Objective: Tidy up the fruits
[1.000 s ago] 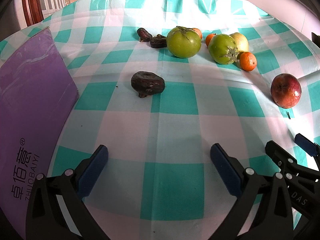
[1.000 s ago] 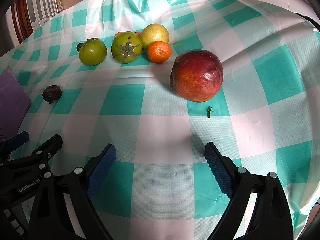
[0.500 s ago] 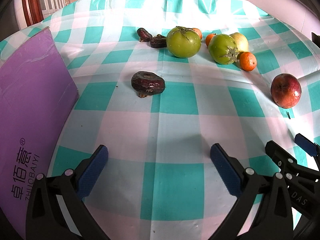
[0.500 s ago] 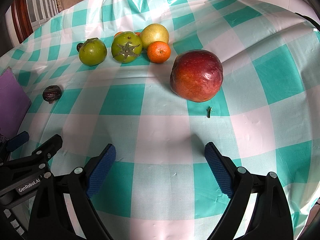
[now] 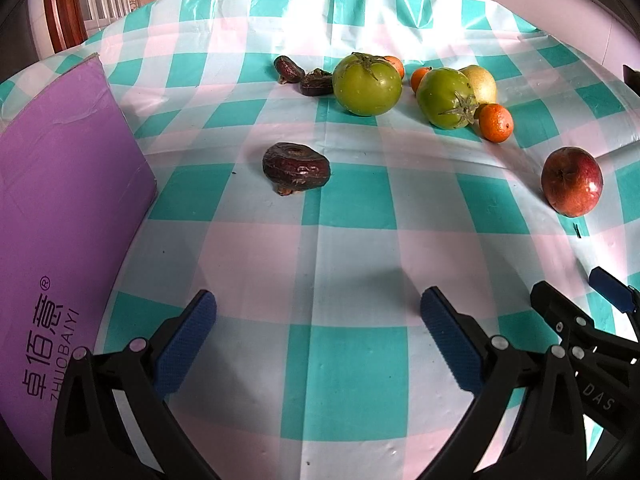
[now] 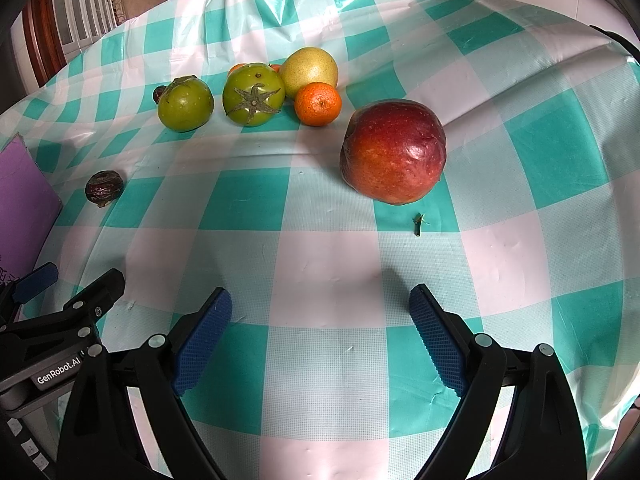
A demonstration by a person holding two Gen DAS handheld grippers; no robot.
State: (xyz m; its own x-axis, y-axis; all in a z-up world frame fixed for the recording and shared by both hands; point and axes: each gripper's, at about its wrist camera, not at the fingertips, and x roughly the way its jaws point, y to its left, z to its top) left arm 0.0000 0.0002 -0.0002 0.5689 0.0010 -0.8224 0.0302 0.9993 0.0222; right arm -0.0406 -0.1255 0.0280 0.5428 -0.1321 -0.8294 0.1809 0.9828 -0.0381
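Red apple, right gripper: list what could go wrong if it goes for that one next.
The red apple is wide, nearly as wide as the open right gripper, so a fingertip may nudge it and it could roll. It sits where the tablecloth creases, which could snag a finger. Overshooting may bump the mandarin behind it.

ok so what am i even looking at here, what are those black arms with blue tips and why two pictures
They are two hand-held grippers, one in each of a person's hands, each with a fisheye camera looking along its blue-padded jaws. One picture is from the left gripper, the other from the right gripper. Both are open and hold nothing. On the checked tablecloth lie a red apple, two green tomatoes, a yellow pear, a tangerine and a dark wrinkled fruit. A purple box stands at the left.
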